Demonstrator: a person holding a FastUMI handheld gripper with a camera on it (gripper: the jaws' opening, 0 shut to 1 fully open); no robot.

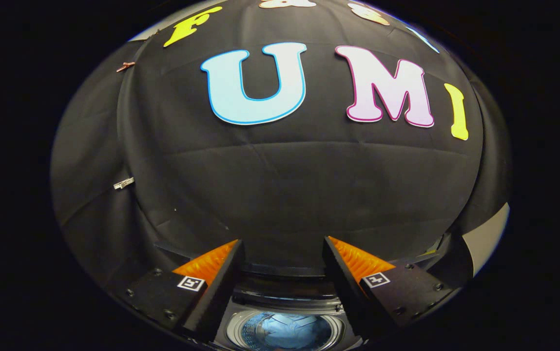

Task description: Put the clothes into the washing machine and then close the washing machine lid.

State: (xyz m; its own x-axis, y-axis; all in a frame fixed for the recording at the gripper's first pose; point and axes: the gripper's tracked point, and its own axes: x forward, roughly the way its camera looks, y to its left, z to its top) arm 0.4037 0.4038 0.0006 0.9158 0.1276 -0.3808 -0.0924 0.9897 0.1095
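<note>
Two fingers of the handheld gripper (pixel 282 256) stand wide apart with nothing between them, raised above a dark top-loading washing machine (pixel 284 292) in a booth. On the left, two small clips, one reddish (pixel 125 66) and one white (pixel 123 183), are pinned to the wrinkled black cloth wall (pixel 280 185) that rises beyond the fingers. Low between the fingers, the machine's round steel drum opening (pixel 284 331) sits uncovered, and bluish crumpled fabric (pixel 284 334) shows inside the drum, though what kind of garment it is cannot be told. Beyond the opening, the dark rear edge of the machine runs from one finger to the other. Off to the right, past the right finger, a pale panel (pixel 492 236) shows beside the cloth.
</note>
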